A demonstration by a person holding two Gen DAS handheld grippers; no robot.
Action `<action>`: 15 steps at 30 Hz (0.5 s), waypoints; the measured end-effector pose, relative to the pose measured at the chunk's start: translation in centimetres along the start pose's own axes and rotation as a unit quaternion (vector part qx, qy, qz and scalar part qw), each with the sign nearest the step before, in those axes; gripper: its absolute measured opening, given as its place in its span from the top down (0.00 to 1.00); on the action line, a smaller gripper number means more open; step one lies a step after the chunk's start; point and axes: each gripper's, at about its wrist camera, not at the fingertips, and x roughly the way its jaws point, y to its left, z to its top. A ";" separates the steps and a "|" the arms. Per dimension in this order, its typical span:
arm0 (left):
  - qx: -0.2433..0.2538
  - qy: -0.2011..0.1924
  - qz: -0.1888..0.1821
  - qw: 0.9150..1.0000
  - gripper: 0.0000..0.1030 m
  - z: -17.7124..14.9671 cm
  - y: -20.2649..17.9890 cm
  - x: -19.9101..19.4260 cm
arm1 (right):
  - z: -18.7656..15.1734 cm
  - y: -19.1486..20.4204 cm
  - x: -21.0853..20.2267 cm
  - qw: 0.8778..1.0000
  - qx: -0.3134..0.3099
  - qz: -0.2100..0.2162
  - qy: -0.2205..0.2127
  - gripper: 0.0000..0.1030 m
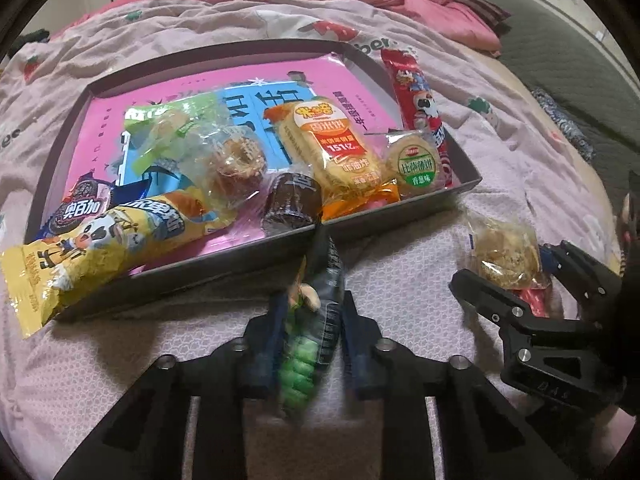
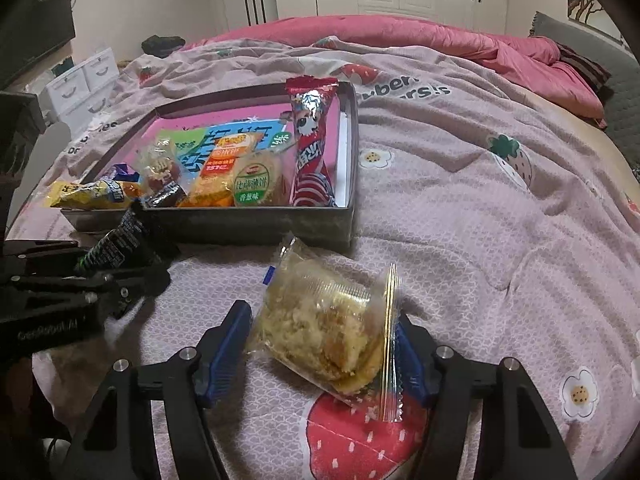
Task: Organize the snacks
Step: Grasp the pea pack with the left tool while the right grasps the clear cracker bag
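Note:
A shallow grey box (image 1: pixel 276 252) (image 2: pixel 256 224) with a pink bottom lies on the bed and holds several wrapped snacks. My left gripper (image 1: pixel 308 320) is shut on a dark snack packet with green contents (image 1: pixel 316 320), held just in front of the box's near wall; the packet also shows in the right wrist view (image 2: pixel 116 240). My right gripper (image 2: pixel 324 344) has its jaws wide around a clear-wrapped crumbly cake (image 2: pixel 320 332) lying on the bedspread; the left finger stands apart from the wrapper. The cake also shows in the left wrist view (image 1: pixel 506 252).
In the box lie a yellow long packet (image 1: pixel 100 248) hanging over the near-left corner, a red long packet (image 1: pixel 420 108) along the right wall, and a round green-label cracker (image 1: pixel 416 164). A pink quilt (image 2: pixel 400 36) lies bunched at the far side. White drawers (image 2: pixel 84 80) stand left.

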 end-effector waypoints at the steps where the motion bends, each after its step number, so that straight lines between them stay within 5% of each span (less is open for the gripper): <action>1: -0.003 0.000 -0.007 1.000 0.77 -0.1 0.3 -0.1 | 0.0 0.0 -0.1 1.000 0.001 0.002 -0.002 0.36; 15: -0.018 -0.015 -0.052 0.998 0.79 -1.1 2.0 -2.5 | 0.1 0.2 -1.7 0.999 -0.002 0.014 -0.031 0.37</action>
